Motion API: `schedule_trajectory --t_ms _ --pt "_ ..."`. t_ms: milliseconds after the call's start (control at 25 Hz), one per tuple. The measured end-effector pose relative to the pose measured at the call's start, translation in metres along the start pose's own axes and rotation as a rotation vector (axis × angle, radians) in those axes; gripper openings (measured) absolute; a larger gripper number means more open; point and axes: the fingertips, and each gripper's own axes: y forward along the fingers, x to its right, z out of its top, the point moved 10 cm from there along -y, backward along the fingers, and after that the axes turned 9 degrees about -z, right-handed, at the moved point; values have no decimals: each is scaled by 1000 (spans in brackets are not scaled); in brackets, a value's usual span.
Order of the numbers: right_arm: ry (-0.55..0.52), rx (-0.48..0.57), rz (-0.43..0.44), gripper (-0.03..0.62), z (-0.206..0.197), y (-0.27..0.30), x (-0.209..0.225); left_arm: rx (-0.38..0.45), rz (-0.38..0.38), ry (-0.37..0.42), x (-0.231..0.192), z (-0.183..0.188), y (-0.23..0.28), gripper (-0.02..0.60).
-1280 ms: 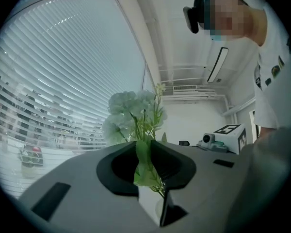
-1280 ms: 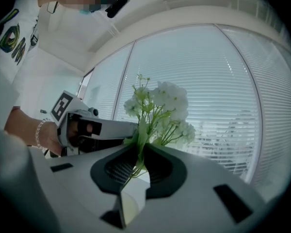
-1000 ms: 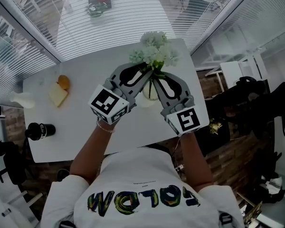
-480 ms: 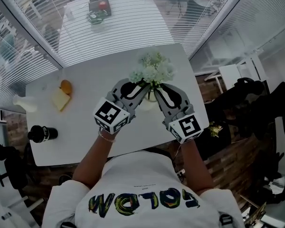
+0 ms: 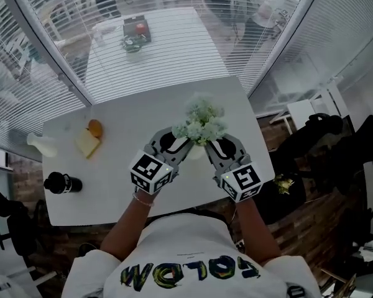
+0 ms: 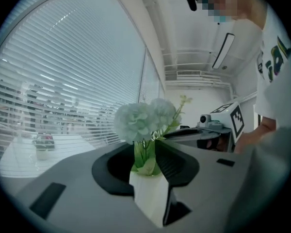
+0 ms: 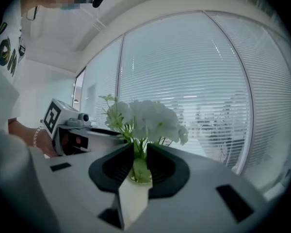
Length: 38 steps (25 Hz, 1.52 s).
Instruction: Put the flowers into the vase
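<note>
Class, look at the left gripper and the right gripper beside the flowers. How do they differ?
The left gripper has its jaws wider apart, having just been opening, loose around the stems of the flowers; the right gripper has its jaws narrow, pinching those stems. The left gripper comes from the left of the head view, the right gripper from the right. Both meet just above the white vase.

Setting: office-type room. Glass walls hung with horizontal blinds (image 5: 56, 48) on two sides, plain white tabletop (image 5: 127, 126), linear ceiling light (image 6: 223, 50), brick-pattern floor (image 5: 298, 213). A second white table (image 5: 174, 48) stands beyond the glass.
</note>
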Motion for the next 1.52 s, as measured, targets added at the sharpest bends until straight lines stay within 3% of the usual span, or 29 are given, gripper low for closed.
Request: schedule_trajectory --t_ms 160,400,600,1040,1520 --pt "34 -28 -9 104 1 -8 -2 -4 38 -47 9 -7 -12 166" --pt "71 -75 -59 226 0 -20 -5 39 105 -101 25 -13 -42 201" --pt "90 -85 -91 276 5 -35 -4 99 184 -96 41 -3 -73 199" --pt "43 -76 -60 264 15 -55 -32 186 317 -84 68 8 -134 153" --pt "-4 4 101 122 44 -52 -83 233 456 -39 87 20 -181 80"
